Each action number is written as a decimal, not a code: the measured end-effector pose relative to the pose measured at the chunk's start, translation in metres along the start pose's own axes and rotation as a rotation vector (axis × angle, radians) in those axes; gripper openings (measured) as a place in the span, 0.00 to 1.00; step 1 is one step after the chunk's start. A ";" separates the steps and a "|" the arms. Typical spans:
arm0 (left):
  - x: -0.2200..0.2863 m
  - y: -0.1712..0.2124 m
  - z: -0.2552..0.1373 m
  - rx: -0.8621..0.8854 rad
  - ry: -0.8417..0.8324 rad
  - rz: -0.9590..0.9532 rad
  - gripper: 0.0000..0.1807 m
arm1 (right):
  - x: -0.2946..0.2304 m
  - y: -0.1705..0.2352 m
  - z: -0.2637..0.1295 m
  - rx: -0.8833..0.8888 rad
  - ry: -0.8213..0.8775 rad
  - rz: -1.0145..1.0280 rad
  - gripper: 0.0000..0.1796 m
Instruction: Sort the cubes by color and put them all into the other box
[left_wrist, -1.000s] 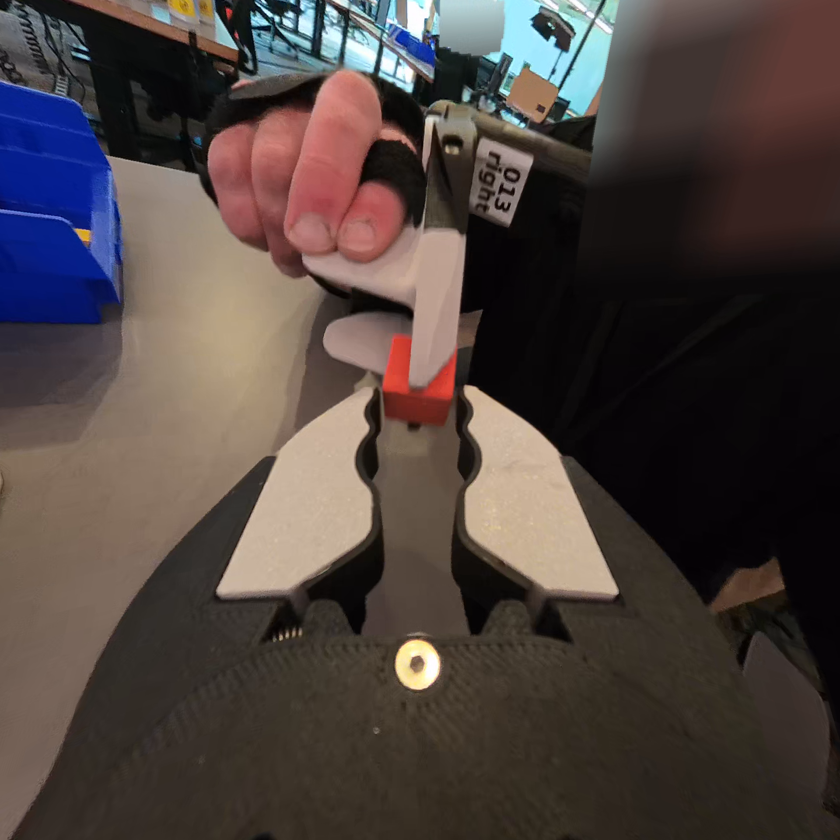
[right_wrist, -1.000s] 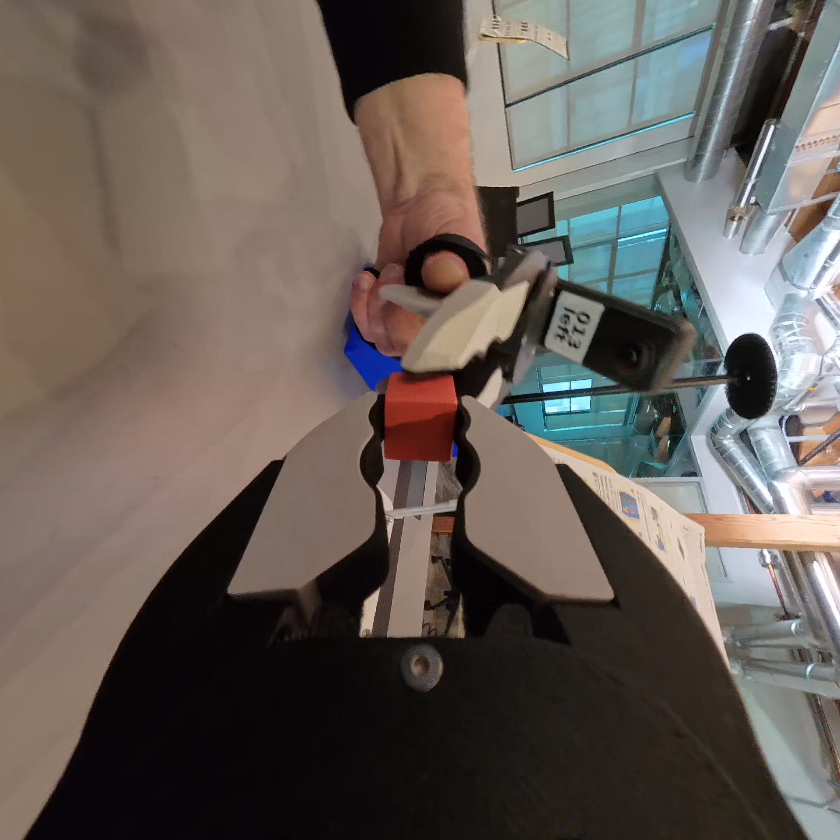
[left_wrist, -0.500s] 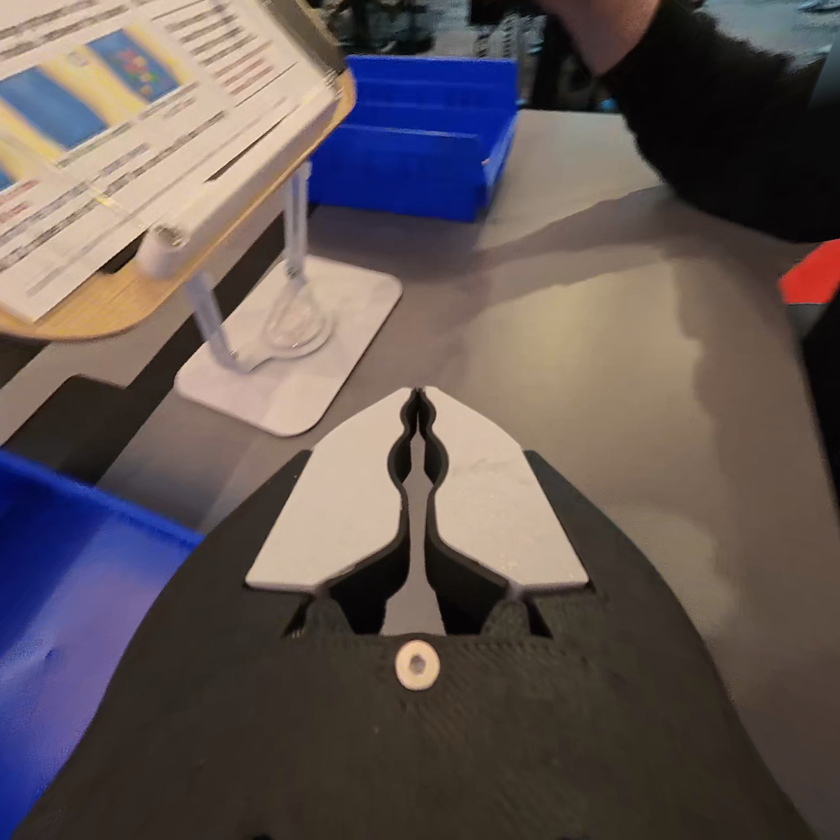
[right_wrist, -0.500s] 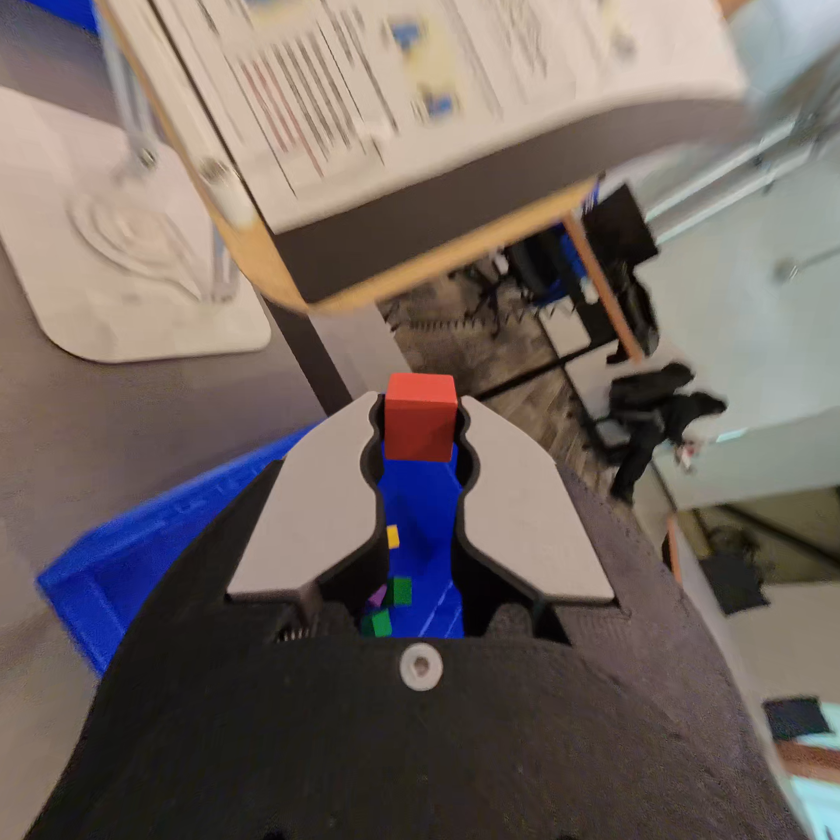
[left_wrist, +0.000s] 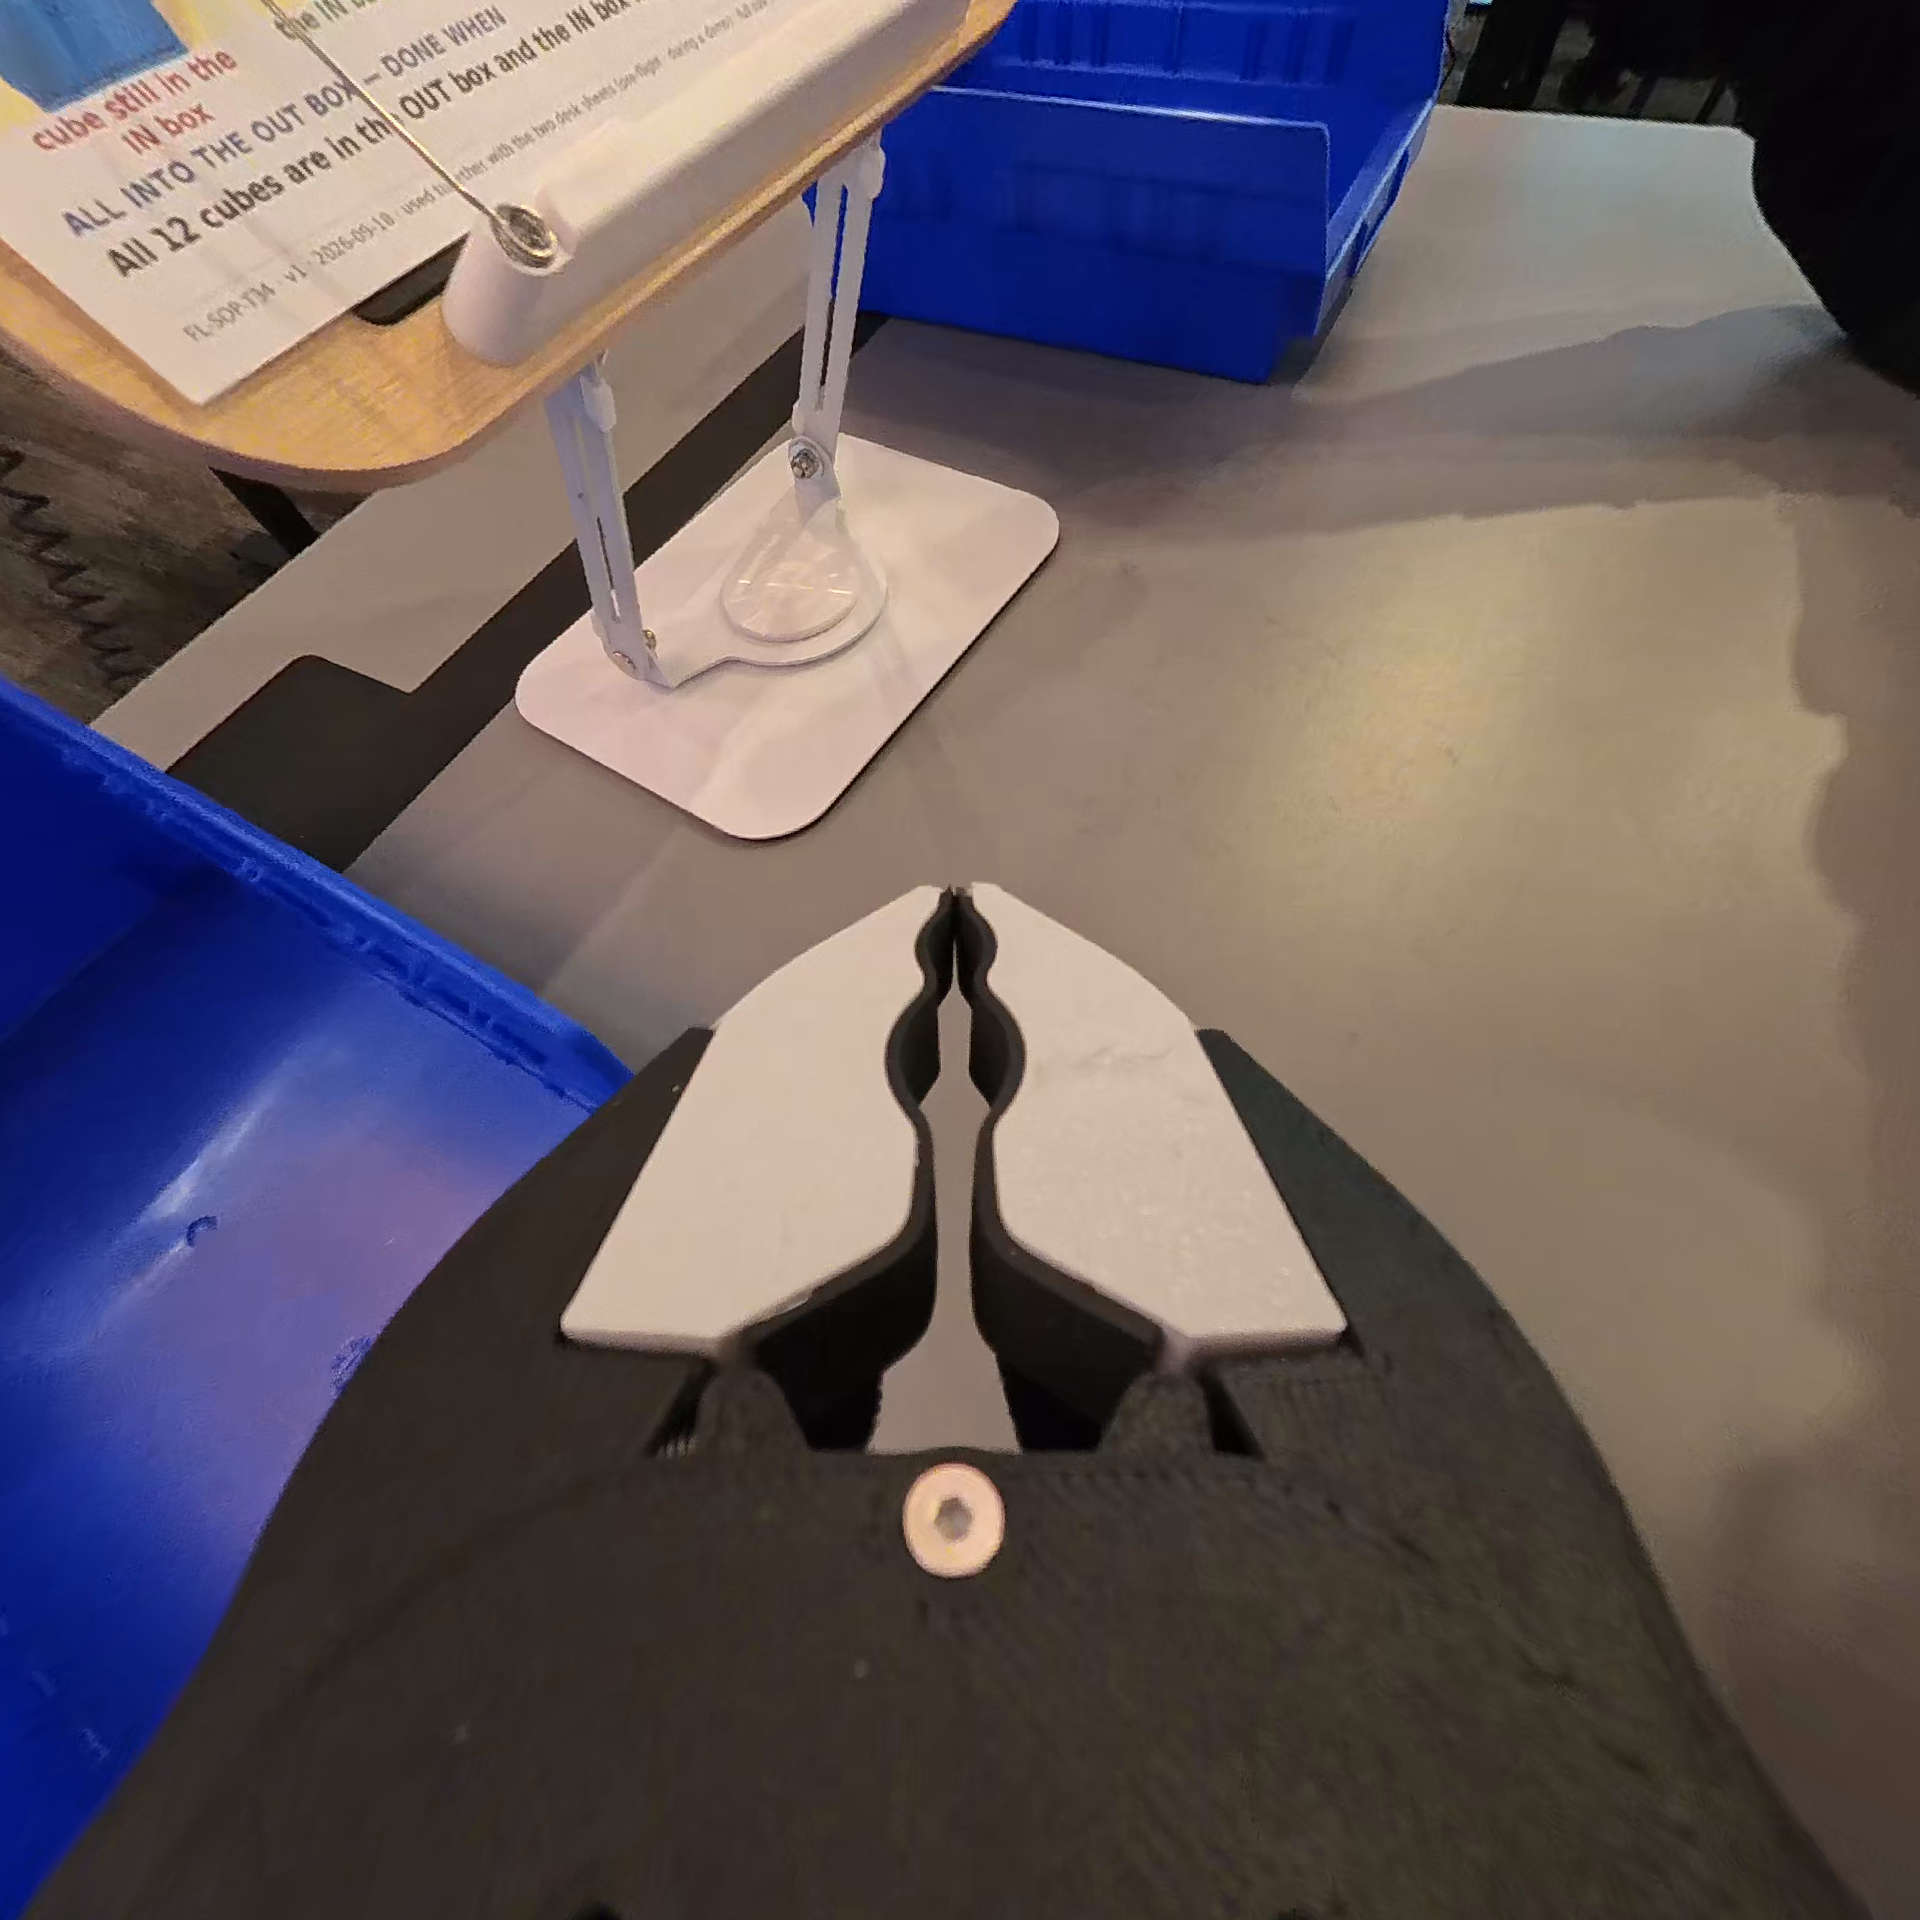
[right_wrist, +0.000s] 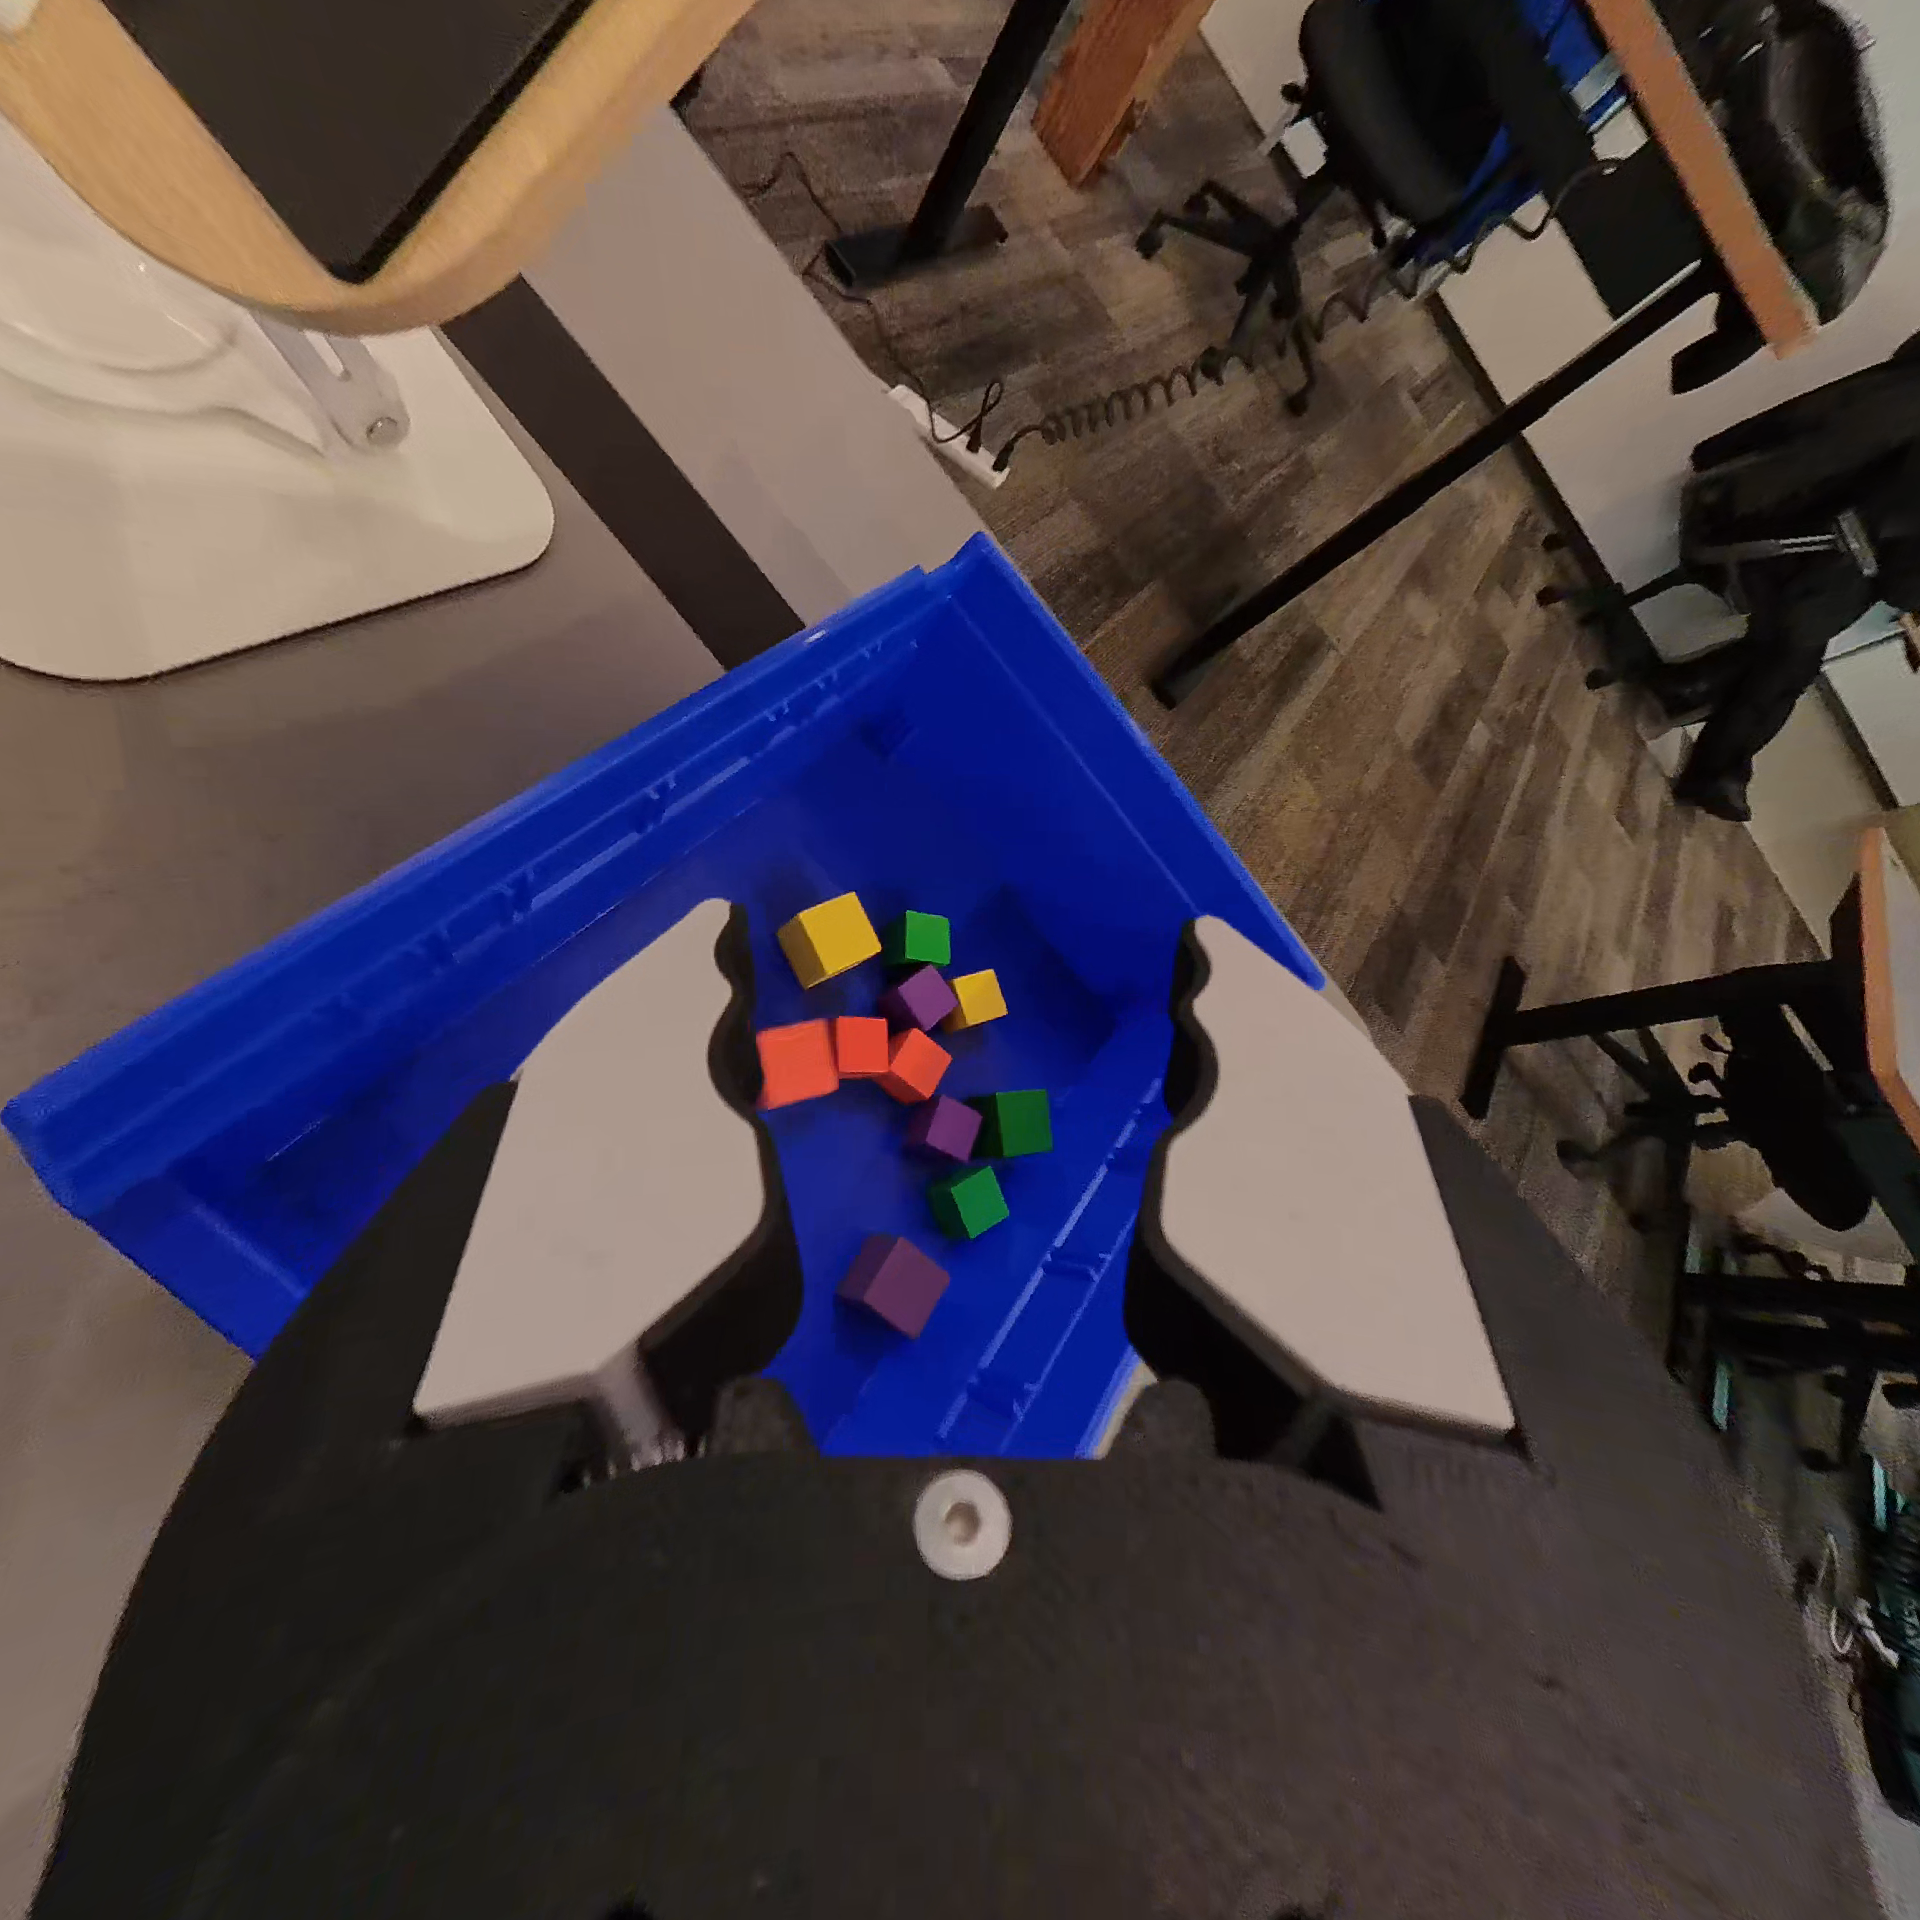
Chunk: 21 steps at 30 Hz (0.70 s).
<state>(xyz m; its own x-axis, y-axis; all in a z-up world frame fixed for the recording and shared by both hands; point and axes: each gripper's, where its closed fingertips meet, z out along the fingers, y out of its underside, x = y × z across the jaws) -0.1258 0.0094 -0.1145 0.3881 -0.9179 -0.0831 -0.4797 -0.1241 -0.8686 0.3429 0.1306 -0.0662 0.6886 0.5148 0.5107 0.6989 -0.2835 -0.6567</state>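
In the right wrist view my right gripper is open and empty, held above a blue box. Several cubes lie loose on the box floor. Three red cubes sit touching in a row, just past my left finger. Two yellow cubes, three green cubes and three purple cubes lie mixed around them. In the left wrist view my left gripper is shut and empty over the grey table. The same near blue box lies at its left.
A second blue box stands at the far side of the table. A document stand with a white base and a wooden board with a printed sheet overhangs between the boxes. The table edge and the floor with chairs lie beyond the near box. Spacing between my two grippers at the tips: around 50 cm.
One second ago both grippers met at a red cube. The left one let go and shut empty. The right one carried the cube over the near box and opened; the cube is no longer held.
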 end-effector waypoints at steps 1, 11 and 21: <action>-0.002 0.000 -0.003 0.003 -0.013 0.002 0.00 | 0.003 -0.002 -0.004 0.007 0.014 0.007 0.42; -0.035 0.011 -0.048 0.053 -0.185 -0.050 0.00 | 0.022 -0.007 -0.040 0.045 0.099 0.044 0.33; -0.112 0.037 -0.110 0.148 -0.552 -0.182 0.12 | 0.037 0.024 -0.070 0.015 0.184 0.172 0.37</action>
<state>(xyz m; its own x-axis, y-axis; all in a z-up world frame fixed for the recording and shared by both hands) -0.2733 0.0659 -0.0839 0.8242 -0.5502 -0.1337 -0.2677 -0.1706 -0.9483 0.3985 0.0857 -0.0243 0.8216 0.3037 0.4824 0.5665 -0.3411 -0.7501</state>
